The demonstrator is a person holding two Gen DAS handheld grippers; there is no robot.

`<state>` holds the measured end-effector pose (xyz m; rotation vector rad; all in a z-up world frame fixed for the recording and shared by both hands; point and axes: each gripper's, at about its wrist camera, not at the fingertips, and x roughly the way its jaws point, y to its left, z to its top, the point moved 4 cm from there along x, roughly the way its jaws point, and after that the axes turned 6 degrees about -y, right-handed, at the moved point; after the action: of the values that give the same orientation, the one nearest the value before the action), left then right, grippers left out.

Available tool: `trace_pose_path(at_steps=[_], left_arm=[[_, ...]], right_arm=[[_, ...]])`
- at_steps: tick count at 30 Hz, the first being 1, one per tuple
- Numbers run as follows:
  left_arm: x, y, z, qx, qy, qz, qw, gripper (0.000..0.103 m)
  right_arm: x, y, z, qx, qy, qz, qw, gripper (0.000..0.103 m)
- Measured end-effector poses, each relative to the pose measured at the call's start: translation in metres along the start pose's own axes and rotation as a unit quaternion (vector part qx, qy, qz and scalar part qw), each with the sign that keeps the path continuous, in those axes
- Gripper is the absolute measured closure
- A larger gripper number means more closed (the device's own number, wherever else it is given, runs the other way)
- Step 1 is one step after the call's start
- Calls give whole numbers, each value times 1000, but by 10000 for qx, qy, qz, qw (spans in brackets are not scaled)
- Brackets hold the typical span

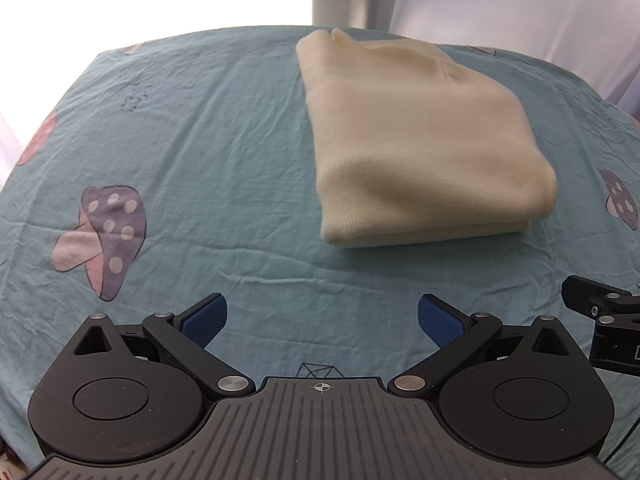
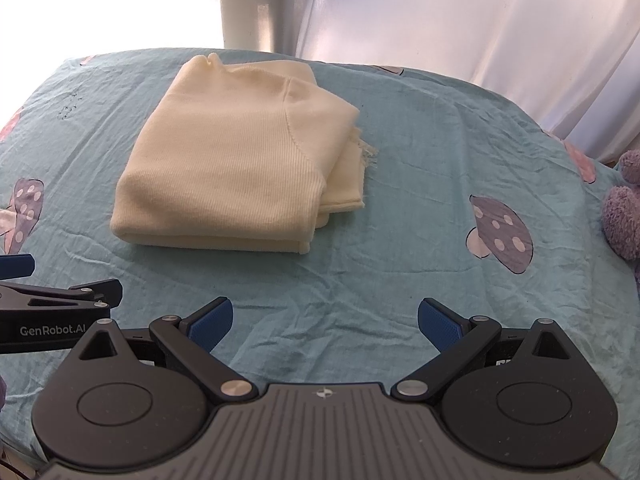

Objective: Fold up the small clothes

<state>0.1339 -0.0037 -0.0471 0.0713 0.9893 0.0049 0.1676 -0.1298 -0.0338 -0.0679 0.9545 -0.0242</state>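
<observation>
Top (image 1: pixel 424 140) lies folded mid-bed (image 1: pixel 200 140); your left tongs (image 1: pixel 322 320) and right tongs (image 2: pixel 325 322) gape wide, empty. Judged finished: next, tidy the frayed right edge or withdraw.

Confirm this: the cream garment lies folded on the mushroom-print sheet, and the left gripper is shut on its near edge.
Not right. The left gripper is open and apart from the cream garment, as the left wrist view shows. The garment does lie folded on the mushroom-print sheet.

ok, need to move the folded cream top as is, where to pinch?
Likely the near folded edge of the cream top, coming in low from the front. The layers stack flush there; its right side shows loose, frayed ends. Both grippers, left gripper and right gripper, are open.
</observation>
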Motion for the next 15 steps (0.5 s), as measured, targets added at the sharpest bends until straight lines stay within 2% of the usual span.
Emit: trace_pose_path(at_steps=[15], left_arm=[[2,0,1,14,7,-49,10000,0]], right_arm=[[-1,-1,3,11,-36,10,10000,4]])
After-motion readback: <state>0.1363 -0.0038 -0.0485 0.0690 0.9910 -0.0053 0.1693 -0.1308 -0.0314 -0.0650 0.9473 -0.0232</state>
